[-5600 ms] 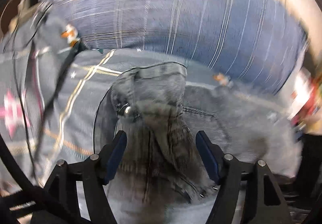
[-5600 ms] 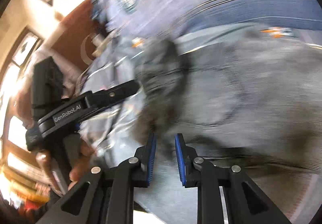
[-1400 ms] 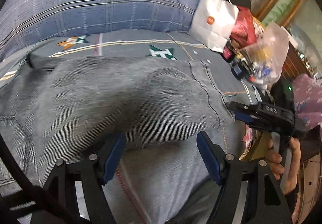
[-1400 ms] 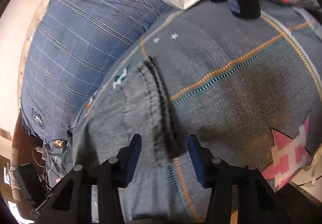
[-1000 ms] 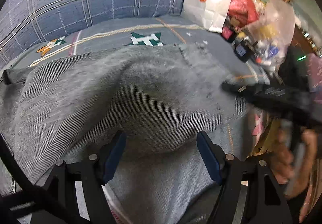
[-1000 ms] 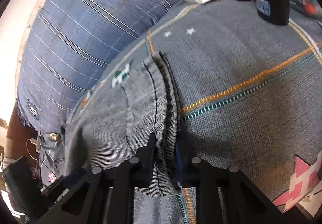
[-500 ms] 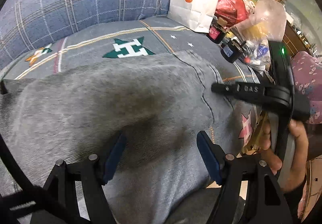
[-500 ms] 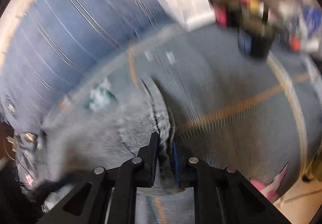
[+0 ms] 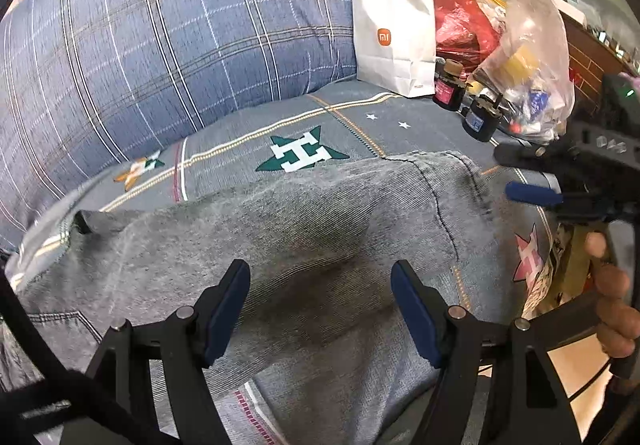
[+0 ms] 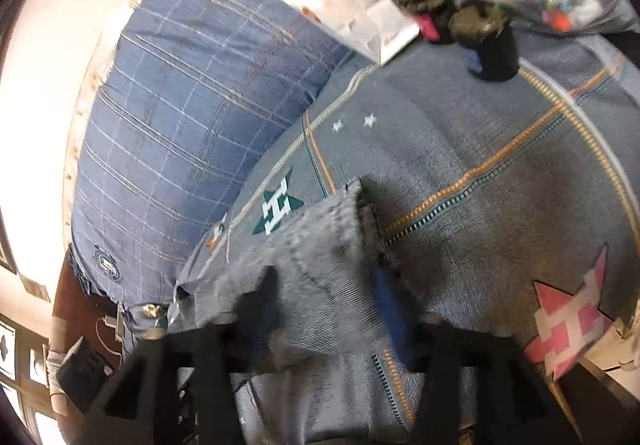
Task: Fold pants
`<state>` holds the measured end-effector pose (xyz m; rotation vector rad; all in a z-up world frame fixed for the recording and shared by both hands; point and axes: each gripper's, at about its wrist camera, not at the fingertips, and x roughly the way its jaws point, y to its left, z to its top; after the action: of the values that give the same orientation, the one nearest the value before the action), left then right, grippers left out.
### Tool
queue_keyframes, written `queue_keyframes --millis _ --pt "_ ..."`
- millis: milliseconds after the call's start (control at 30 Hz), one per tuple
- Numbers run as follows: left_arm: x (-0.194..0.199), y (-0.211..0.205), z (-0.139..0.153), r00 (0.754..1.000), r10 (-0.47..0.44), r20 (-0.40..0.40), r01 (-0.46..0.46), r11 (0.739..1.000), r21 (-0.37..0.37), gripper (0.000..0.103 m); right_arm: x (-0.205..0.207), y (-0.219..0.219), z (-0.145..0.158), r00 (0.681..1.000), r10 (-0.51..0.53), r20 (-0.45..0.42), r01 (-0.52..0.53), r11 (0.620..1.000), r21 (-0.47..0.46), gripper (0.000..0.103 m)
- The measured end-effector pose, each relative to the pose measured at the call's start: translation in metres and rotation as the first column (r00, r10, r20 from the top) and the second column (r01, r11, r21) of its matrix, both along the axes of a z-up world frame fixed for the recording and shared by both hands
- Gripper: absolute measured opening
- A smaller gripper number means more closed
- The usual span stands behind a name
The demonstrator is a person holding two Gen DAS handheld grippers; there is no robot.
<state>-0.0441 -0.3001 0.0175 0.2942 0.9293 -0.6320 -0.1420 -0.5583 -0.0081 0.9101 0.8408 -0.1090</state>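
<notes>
Left wrist view: the left gripper [image 9: 320,309] hangs with its jaws wide and nothing between the pads, tilted down over the grey pants [image 9: 304,245]; the pants lie flat on the patterned bedspread [image 9: 360,117], their long axis running across the picture from the waist end low at the left to the leg hem [image 9: 460,185] at the right; the cloth passes directly under and ahead of this gripper, so the middle of the leg is nearest the left hand; at the right edge the right gripper [image 9: 532,181], held in the person's hand [image 9: 612,309], sits just beside the hem with its blue pad clear of the cloth; a plaid pillow [image 9: 168,37] lies behind, and a white paper bag [image 9: 394,41] stands well apart from the pants

Right wrist view, blurred: the right gripper [image 10: 324,297] has just been opening, its jaws now stand apart, and the hem [image 10: 352,213] lies ahead between the fingers' lines but no pad presses it, so I judge it released; the pants [image 10: 304,273] stretch from here back toward the lower left, away from this hand; the hem end belongs to the right hand, the middle and waist to the left; any next fold would, I judge, run along that left-to-right axis
</notes>
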Motion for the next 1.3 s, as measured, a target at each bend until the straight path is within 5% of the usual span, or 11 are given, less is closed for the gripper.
queue_keyframes --millis 267,400,533,600,767,900,1033,1100,1167,1300 --pt "-0.008 -0.004 0.003 0.999 -0.018 0.036 0.018 1.000 0.026 0.073 -0.015 0.027 0.048 0.997 0.013 0.081 0.005 0.977 -0.211 0.068" --pt "-0.013 -0.013 0.000 0.997 -0.067 0.046 0.065 0.997 0.052 0.073 -0.002 0.036 0.062 0.998 0.046 0.036 -0.031 0.941 -0.337 0.068" --pt "-0.025 -0.034 -0.010 0.981 -0.181 0.062 0.175 0.979 0.101 0.073 0.004 0.025 0.059 0.997 0.079 0.003 -0.073 0.931 -0.359 0.068" --pt "-0.029 -0.046 -0.017 0.970 -0.238 0.046 0.232 0.967 0.107 0.073 0.005 0.018 0.050 0.995 0.097 -0.004 -0.093 0.942 -0.323 0.066" --pt "-0.026 -0.086 -0.035 0.928 -0.368 -0.055 0.372 0.924 0.094 0.073 0.002 0.003 0.029 0.993 0.117 0.005 -0.112 0.959 -0.262 0.043" --pt "-0.028 -0.116 -0.052 0.901 -0.428 -0.075 0.434 0.892 0.122 0.072 0.000 -0.011 0.015 0.996 0.088 -0.020 -0.090 0.966 -0.244 0.043" --pt "-0.024 -0.142 -0.082 0.896 -0.434 -0.095 0.444 0.871 0.208 0.056 -0.006 -0.038 -0.006 0.999 0.034 -0.023 -0.037 0.990 -0.133 0.043" --pt "-0.023 -0.147 -0.084 0.905 -0.423 -0.044 0.422 0.879 0.221 0.054 -0.008 -0.044 -0.016 0.999 0.034 -0.017 -0.035 0.996 -0.088 0.043" --pt "-0.017 -0.148 -0.081 0.926 -0.377 -0.037 0.376 0.903 0.207 0.027 -0.007 -0.049 -0.022 0.999 0.040 -0.012 -0.041 0.998 -0.051 0.043" --pt "0.001 -0.138 -0.074 0.943 -0.306 -0.131 0.318 0.944 0.091 0.012 -0.006 -0.056 -0.031 0.999 0.046 0.025 -0.048 0.998 0.045 0.043"
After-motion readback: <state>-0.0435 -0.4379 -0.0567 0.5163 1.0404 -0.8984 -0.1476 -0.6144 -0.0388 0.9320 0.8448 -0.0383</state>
